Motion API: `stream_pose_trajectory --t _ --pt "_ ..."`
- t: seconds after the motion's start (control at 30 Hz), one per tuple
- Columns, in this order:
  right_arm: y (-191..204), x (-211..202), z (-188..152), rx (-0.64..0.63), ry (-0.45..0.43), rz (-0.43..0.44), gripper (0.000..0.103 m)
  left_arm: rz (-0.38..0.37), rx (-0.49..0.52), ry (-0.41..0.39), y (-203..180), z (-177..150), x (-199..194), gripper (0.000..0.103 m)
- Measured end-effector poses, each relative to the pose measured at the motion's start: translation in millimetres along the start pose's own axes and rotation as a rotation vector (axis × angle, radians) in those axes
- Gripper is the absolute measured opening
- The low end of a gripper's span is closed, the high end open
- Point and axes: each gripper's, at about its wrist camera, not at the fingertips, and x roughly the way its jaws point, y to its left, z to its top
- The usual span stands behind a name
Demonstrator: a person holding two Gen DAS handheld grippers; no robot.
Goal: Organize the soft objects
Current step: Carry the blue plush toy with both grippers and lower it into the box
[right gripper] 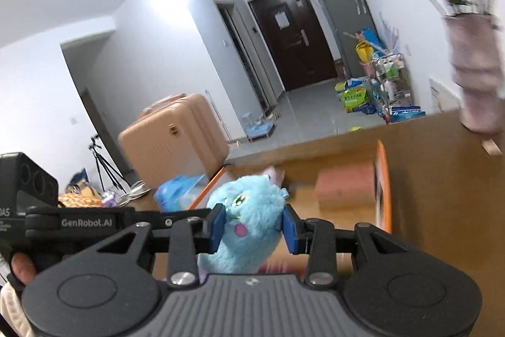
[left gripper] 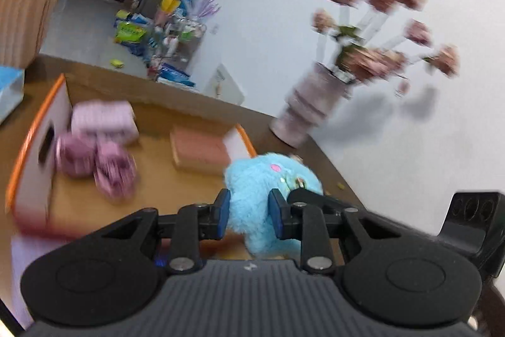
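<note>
We have both the left gripper (left gripper: pixel 249 215) and right gripper (right gripper: pixel 254 226) pinched narrowly on the blue plush toy (left gripper: pixel 268 195) above the box's (left gripper: pixel 34 128) near edge, so opposing pulls could tear it

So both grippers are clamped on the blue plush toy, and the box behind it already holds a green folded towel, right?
Not quite: the folded towel in the box is salmon pink, as the left wrist view shows. Both the left gripper and right gripper do clamp the blue plush toy.

right tongs (right gripper: pixel 254 225) gripping blue plush toy (right gripper: pixel 249 210)
</note>
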Motion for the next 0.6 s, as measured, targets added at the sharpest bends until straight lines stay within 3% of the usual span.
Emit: stream_pose_trajectory --t 0.17,0.23,0.3,0.33,0.4,0.5,0.6 --pt "-23 126 55 -0.013 0.129 -0.08 0.036 0.086 -0.107 0.084 68 55 80 0.025" --pt "-31 169 56 -0.023 0.188 -0.115 0.035 0.151 -0.114 0.137 90 61 108 0.016" --pt "-41 207 50 -0.008 0.272 -0.133 0.025 0.211 -0.09 0.186 100 61 129 0.018" --pt "-42 222 44 -0.025 0.306 -0.165 0.026 0.246 -0.091 0.204 105 60 137 0.018" --pt "-39 238 35 -0.089 0.337 -0.213 0.021 0.238 -0.089 0.221 108 60 140 0.02" --pt "-36 244 37 -0.106 0.351 -0.208 0.02 0.272 -0.023 0.171 97 61 132 0.024" --pt "-29 247 36 -0.146 0.357 -0.215 0.02 0.268 -0.036 0.172 98 60 127 0.026"
